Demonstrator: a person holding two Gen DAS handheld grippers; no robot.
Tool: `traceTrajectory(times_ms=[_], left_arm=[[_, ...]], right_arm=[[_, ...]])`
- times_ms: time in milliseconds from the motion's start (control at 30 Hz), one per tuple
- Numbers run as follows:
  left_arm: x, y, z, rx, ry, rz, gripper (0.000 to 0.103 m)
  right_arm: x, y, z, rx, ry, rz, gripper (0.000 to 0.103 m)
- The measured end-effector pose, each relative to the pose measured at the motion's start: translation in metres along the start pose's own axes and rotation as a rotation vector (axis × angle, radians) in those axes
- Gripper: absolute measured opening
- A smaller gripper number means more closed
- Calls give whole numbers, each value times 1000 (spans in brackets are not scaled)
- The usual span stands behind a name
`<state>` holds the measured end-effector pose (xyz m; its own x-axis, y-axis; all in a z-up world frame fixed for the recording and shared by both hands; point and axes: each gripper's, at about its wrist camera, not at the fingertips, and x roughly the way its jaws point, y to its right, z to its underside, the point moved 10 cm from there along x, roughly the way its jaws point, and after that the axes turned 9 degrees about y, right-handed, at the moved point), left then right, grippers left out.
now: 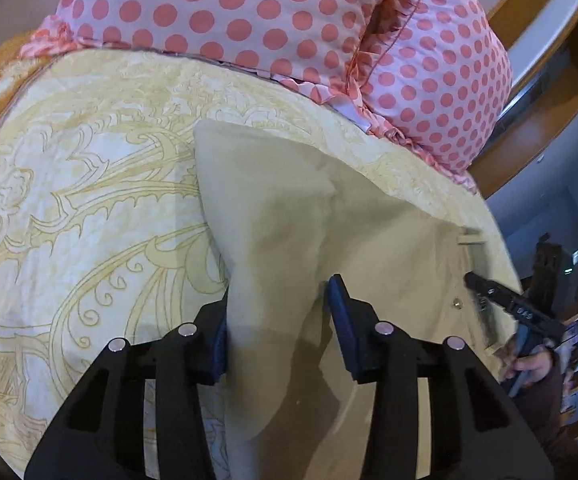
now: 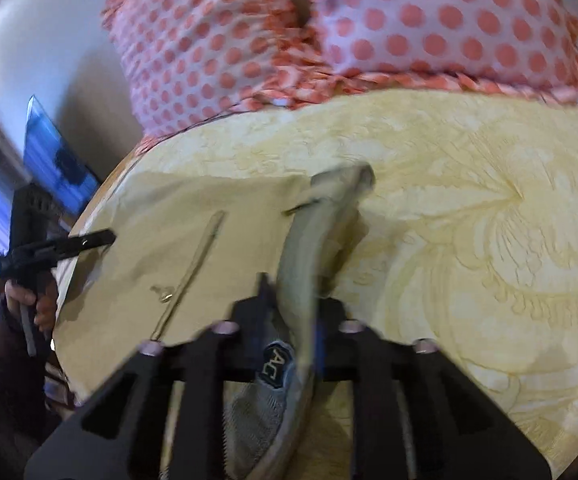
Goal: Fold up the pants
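Note:
Pale beige pants (image 1: pixel 309 216) lie on a bed with a cream and yellow patterned cover (image 1: pixel 89 184). My left gripper (image 1: pixel 277 312) has its jaws apart, with a raised fold of the pants fabric between them. In the left wrist view my right gripper (image 1: pixel 501 300) is at the right by the waistband. In the right wrist view my right gripper (image 2: pixel 291 308) is shut on a raised ridge of the pants (image 2: pixel 309 240), near the zipper (image 2: pixel 193 272). My left gripper (image 2: pixel 73 244) shows at the left edge of the pants.
Pink pillows with coral polka dots (image 1: pixel 273 16) lie along the head of the bed, also in the right wrist view (image 2: pixel 369 28). A wooden headboard or shelf (image 1: pixel 549 92) stands at the right. The bed edge drops off near the waistband.

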<state>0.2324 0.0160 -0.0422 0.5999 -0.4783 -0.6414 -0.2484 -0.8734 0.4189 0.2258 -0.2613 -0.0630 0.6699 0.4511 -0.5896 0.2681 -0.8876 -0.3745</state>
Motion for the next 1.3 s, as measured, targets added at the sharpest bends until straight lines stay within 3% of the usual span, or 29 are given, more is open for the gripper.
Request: traceTrajectory(times_ms=[67,100,233,433,500,567,633,667,733,767,833,933,967,1000,1100,1167,1233,1267,1300], left_arm=[[-4,3,0,28,18,-12,9],[-7,4,-2,20,25,-5,7],[-10,10,-20,58,63,4,6],[22,8,-85,90,148,-56,6],[45,-1,-105,79,142,-84,6],[69,-14,-112,65,98,-122,8],[87,-25,-106,34,50,-152,15],[85,-26,-106,26,60,-140,17],[72,-30,-107,37,89,-156,19],[58,-34,-108,52,116,-188,19],[35,-31,-108,67,168,-196,19],[5,0,-101,73,217,-87,38],[1,15,-93,74,212,-28,59],[3,23,-87,70,196,2,68],[32,31,-64,23,81,33,68],[53,21,-54,-1,27,-13,66],[53,19,-52,14,56,-34,66],[50,19,-50,20,46,-52,67],[41,21,-48,24,56,-70,67]], right_arm=[[-5,-5,-3,-26,5,-8,9],[-7,-6,-6,-22,8,-20,8],[-9,-7,-31,-23,37,-52,8],[20,8,-108,-41,164,16,8],[39,22,-120,-19,161,54,8],[68,42,-114,8,95,116,12],[86,57,-96,23,11,180,33],[84,61,-93,36,17,191,38],[66,65,-95,55,49,215,57],[51,64,-99,71,89,209,61],[26,42,-100,118,146,78,76],[15,3,-92,155,132,-119,86],[16,-9,-82,178,99,-178,88],[20,-14,-78,198,78,-201,89],[40,8,-52,343,1,-126,87],[38,21,-51,434,54,-154,80],[33,24,-49,445,54,-118,77],[26,21,-48,405,65,-57,82],[18,16,-46,357,75,2,100]])
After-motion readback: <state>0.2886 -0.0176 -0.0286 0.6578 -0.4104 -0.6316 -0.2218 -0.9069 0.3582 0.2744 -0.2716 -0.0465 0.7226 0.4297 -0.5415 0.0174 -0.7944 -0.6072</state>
